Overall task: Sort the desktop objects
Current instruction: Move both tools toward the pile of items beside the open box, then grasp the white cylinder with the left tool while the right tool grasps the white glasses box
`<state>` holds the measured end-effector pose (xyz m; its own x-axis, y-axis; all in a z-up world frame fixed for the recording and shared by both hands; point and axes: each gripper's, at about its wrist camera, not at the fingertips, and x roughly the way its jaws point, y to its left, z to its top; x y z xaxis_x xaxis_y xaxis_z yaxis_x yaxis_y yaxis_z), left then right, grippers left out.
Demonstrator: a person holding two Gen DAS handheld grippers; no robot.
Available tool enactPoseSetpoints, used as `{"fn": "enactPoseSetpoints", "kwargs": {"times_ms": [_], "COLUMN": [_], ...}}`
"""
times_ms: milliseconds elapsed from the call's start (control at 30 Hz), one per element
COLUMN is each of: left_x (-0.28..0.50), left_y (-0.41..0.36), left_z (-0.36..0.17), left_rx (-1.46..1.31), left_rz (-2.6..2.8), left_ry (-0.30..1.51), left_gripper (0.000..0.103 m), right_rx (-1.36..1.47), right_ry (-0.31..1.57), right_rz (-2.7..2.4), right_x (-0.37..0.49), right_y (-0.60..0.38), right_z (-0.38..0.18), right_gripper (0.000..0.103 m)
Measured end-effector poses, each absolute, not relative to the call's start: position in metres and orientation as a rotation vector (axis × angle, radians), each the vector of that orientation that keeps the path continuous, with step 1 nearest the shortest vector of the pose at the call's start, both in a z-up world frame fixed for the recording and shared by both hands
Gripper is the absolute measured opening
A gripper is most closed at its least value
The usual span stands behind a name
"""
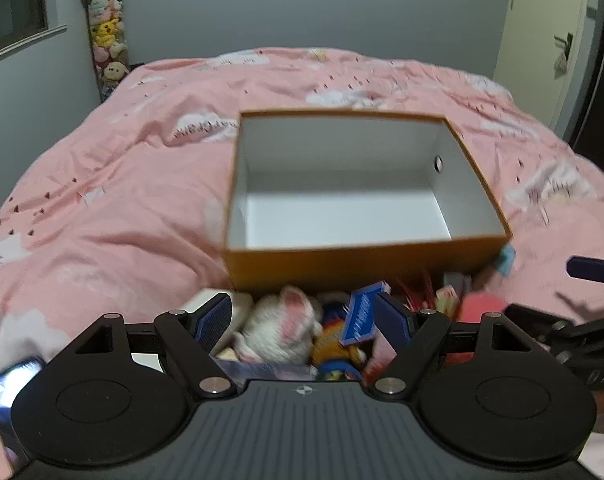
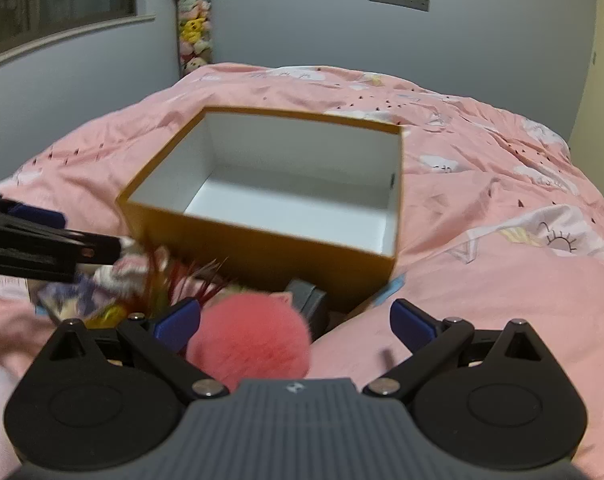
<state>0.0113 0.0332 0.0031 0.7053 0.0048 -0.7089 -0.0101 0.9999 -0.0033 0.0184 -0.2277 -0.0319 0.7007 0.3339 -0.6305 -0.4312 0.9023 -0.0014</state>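
Note:
An open orange box (image 1: pixel 342 268) with a white, empty inside stands on the pink bed; it also shows in the right wrist view (image 2: pixel 262 256). A pile of small things lies in front of it. My left gripper (image 1: pixel 302 320) is open above a white plush toy (image 1: pixel 278 332), with a blue card (image 1: pixel 360 320) and a yellow toy (image 1: pixel 334 350) beside it. My right gripper (image 2: pixel 296 322) is open, with a pink fluffy ball (image 2: pixel 248 344) by its left finger. Red feathers (image 2: pixel 174 276) and a grey case (image 2: pixel 308 298) lie near the box.
The pink duvet (image 1: pixel 114 200) covers the whole bed. A phone (image 1: pixel 12 384) lies at the lower left. A column of plush toys (image 1: pixel 106 40) hangs in the far corner. The right gripper's finger (image 1: pixel 590 270) shows at the right edge of the left wrist view.

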Motion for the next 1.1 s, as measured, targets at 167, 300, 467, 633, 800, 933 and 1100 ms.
{"fn": "enactPoseSetpoints", "kwargs": {"times_ms": [167, 300, 467, 633, 800, 933, 1100], "left_x": [0.021, 0.031, 0.036, 0.039, 0.051, 0.067, 0.085], "left_y": [0.064, 0.082, 0.090, 0.096, 0.099, 0.097, 0.095], "left_z": [0.019, 0.014, 0.006, 0.002, -0.006, -0.021, -0.038], "left_rx": [-0.073, -0.092, -0.064, 0.005, 0.111, 0.239, 0.301], "left_rz": [0.048, 0.058, 0.022, 0.053, 0.014, -0.020, -0.087], "left_ry": [0.792, 0.873, 0.949, 0.972, 1.063, 1.159, 1.262], "left_gripper": [0.082, 0.062, 0.062, 0.062, 0.062, 0.064, 0.064], "right_rx": [-0.098, -0.067, -0.053, -0.155, -0.288, -0.393, -0.469], "right_ry": [0.707, 0.773, 0.858, 0.874, 0.906, 0.926, 0.946], "right_rz": [0.446, 0.519, 0.692, 0.850, 0.968, 1.015, 0.992], "right_x": [0.034, 0.044, 0.055, 0.052, 0.046, 0.043, 0.055], "right_y": [-0.236, -0.224, -0.190, -0.144, -0.102, -0.077, -0.062], "right_z": [-0.018, -0.018, -0.018, -0.016, -0.024, -0.034, -0.042], "right_gripper": [0.089, 0.070, 0.059, 0.055, 0.055, 0.054, 0.053]}}
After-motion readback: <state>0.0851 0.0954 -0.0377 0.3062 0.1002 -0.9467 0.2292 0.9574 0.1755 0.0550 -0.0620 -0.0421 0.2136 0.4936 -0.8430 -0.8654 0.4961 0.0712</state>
